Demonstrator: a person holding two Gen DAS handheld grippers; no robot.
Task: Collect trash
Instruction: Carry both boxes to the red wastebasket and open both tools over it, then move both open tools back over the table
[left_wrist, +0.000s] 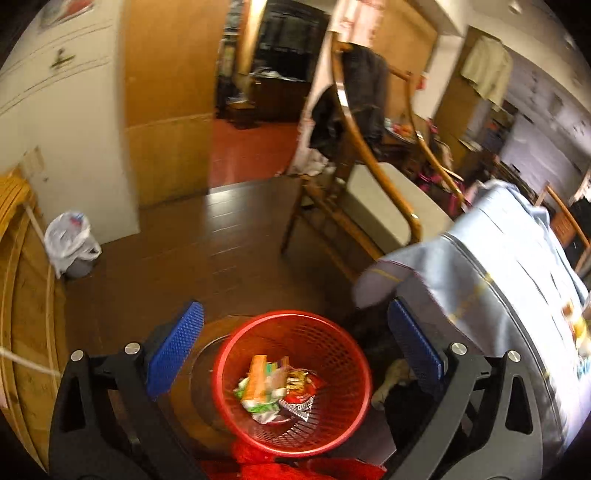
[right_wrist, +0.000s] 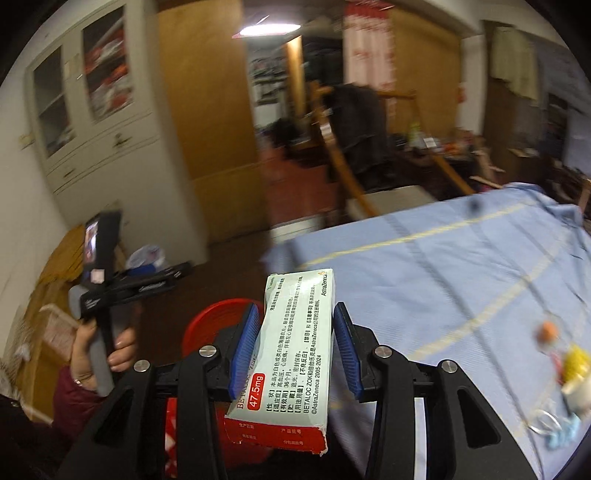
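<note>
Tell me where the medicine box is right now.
In the right wrist view, the medicine box is clamped in the right gripper, just right of the red bin, beside the blue-covered table.

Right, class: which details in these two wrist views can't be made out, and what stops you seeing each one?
- Red bin, left wrist view: wrappers inside are blurred, so no count.
- Red bin, right wrist view: mostly hidden behind the medicine box and right gripper.
- Small items on the blue cloth, right wrist view: blurred and cut by the edge.
- Medicine box: only the printed face shows.
</note>
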